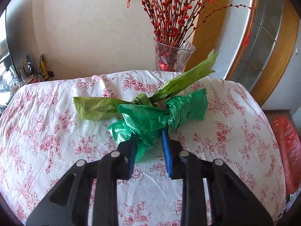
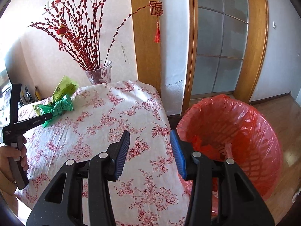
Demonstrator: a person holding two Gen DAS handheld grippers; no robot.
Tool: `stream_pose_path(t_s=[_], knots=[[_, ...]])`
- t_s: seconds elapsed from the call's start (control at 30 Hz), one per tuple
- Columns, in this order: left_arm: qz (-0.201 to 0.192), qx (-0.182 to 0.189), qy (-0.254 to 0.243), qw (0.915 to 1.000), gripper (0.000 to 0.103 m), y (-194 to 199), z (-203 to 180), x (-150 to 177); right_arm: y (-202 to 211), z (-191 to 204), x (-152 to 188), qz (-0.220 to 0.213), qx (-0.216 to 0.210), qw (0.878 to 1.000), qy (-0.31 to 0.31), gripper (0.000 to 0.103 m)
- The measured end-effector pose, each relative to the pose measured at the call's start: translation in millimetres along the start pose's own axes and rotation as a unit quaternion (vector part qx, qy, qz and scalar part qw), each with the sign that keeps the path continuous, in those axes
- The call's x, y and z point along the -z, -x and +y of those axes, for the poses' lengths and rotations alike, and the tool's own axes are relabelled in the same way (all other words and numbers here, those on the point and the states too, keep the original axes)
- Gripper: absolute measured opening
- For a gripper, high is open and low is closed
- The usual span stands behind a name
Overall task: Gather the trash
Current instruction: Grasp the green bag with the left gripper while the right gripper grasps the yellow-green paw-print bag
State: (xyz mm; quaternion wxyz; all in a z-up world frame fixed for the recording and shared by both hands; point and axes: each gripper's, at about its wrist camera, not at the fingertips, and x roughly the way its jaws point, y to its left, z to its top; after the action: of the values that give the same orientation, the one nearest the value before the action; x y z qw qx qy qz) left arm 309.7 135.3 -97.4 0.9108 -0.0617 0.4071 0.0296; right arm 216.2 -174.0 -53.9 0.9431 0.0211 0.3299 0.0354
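Note:
A crumpled dark green plastic bag (image 1: 150,116) with a knotted end lies on the flowered tablecloth (image 1: 47,131). Behind it, touching it, lies a light green bag (image 1: 97,107). My left gripper (image 1: 149,134) is shut on the near part of the dark green bag, blue pads on either side of the plastic. In the right wrist view the same dark green bag (image 2: 60,106) and light green bag (image 2: 64,86) sit at the far left, with the left gripper (image 2: 49,115) at them. My right gripper (image 2: 150,132) hangs open and empty over the table's right edge.
A bin with a red plastic liner (image 2: 244,124) stands on the floor right of the table and holds some red scraps. A glass vase (image 2: 98,73) of red-budded branches stands at the table's far corner, close behind the bags. A hand (image 2: 11,156) holds the left tool.

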Motion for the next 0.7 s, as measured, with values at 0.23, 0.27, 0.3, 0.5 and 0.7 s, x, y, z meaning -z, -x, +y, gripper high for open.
stream_pose_path(t_s=[0.23, 0.27, 0.3, 0.5, 0.7], knots=[[-0.01, 0.008, -0.023, 0.9996, 0.007, 11.6, -6.1, 9.7, -2.1, 13.7, -1.7, 0.0, -0.01, 1.0, 0.013, 0.046], [-0.012, 0.01, -0.025, 0.9996, 0.006, 13.8, -6.2, 11.7, -2.4, 15.8, -2.0, 0.0, -0.011, 1.0, 0.015, 0.046], [-0.014, 0.013, -0.025, 0.9995, 0.006, 17.5, -5.6, 14.8, -3.0, 17.6, -2.3, 0.0, -0.013, 1.0, 0.017, 0.046], [-0.034, 0.023, -0.028, 0.9988, 0.006, 47.1, 5.6, 30.1, -7.3, 36.2, -7.6, -0.001, -0.028, 0.999, 0.033, 0.046], [-0.059, 0.013, -0.029, 0.9978, 0.006, 80.0, 23.7, 43.3, -16.2, 67.3, -19.5, -0.007, -0.066, 0.997, 0.038, 0.046]])
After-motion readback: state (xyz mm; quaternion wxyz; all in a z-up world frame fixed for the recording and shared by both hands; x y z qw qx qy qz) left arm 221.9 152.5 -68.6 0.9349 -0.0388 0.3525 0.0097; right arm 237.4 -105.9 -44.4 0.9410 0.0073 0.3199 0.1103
